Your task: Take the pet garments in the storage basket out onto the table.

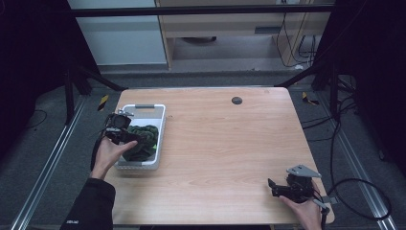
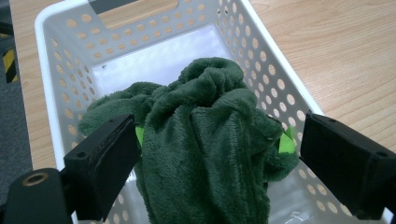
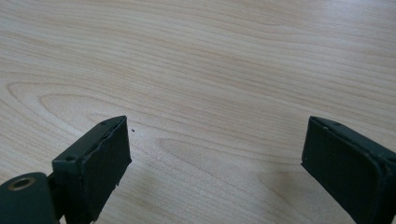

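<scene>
A dark green fleece cloth (image 1: pixel 145 140) lies bunched in a white perforated basket (image 1: pixel 143 106) at the table's left edge. My left gripper (image 1: pixel 125 136) hangs over the basket, open. In the left gripper view its jaws stand wide on either side of the cloth (image 2: pixel 205 112), inside the basket (image 2: pixel 46 51); small bright green tags show at the cloth's sides. My right gripper (image 1: pixel 272 188) hovers low near the table's front right corner, open, with bare wood between its jaws (image 3: pixel 215 140).
The light wooden table (image 1: pixel 225 139) has a round dark cable port (image 1: pixel 236 100) near its far edge. Black frame posts and cables stand around the table, and a wooden cabinet sits behind it.
</scene>
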Tool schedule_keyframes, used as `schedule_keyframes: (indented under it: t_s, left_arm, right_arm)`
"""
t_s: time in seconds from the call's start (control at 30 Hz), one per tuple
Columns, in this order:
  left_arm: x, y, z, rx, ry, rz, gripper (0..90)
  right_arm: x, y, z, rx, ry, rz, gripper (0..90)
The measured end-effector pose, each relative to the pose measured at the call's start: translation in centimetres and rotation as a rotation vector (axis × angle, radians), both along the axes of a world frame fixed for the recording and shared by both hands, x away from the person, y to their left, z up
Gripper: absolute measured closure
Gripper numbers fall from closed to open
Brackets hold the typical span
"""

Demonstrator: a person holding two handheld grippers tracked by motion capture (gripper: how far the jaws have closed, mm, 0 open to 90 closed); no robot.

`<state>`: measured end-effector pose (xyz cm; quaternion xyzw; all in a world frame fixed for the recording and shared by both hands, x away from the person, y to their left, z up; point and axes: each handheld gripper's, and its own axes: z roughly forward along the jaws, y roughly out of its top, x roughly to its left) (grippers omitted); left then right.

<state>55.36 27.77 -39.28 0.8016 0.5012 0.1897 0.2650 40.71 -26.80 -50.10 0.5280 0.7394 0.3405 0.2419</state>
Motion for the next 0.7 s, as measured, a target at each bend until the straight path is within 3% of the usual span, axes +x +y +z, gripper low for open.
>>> schedule_keyframes:
  t_s: [0.7]
  left_arm:
    - [0.9, -0.3, -2.7, 0.071, 0.1, -0.004, 18.2]
  right_arm:
    - [0.1, 0.2, -0.1, -0.003, 0.017, 0.019, 7.3]
